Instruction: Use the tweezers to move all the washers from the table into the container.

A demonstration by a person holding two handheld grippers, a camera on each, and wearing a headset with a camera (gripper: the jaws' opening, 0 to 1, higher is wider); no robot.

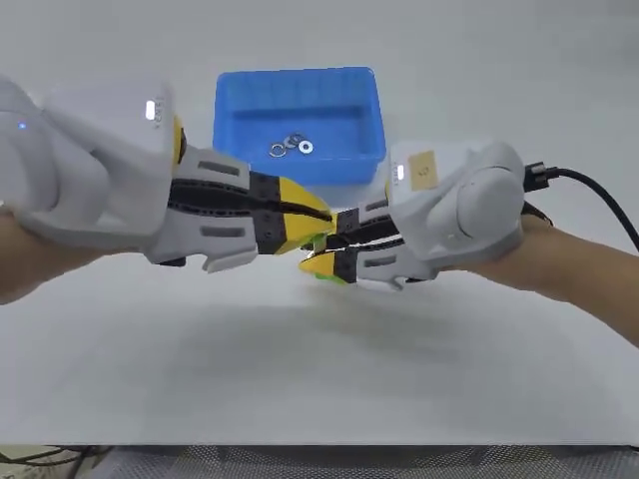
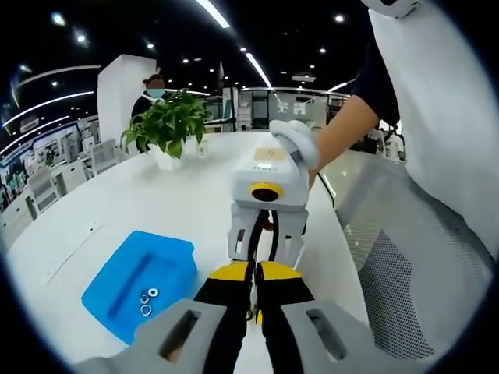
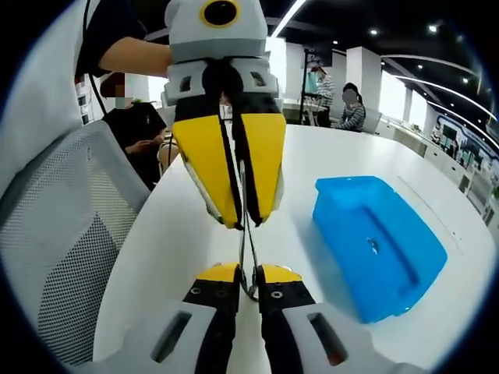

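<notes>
The thin metal tweezers [image 3: 244, 249] run between the two grippers, which meet tip to tip over the white table [image 1: 300, 369]. My left gripper [image 1: 324, 222] comes in from the left, its yellow jaws shut on the far end of the tweezers. My right gripper [image 1: 312, 261] comes in from the right, a little lower, shut on the near end. The blue container [image 1: 232, 130] stands behind them, with three washers [image 1: 292, 146] lying together on its floor. The right gripper view has the container [image 3: 405, 257] at the right.
The table's front edge [image 1: 319, 444] runs along the bottom of the head view, above a mesh chair [image 3: 62, 265]. A potted plant [image 2: 168, 121] stands at the table's far end. People sit in the background. A black cable [image 1: 599, 200] trails from the right gripper.
</notes>
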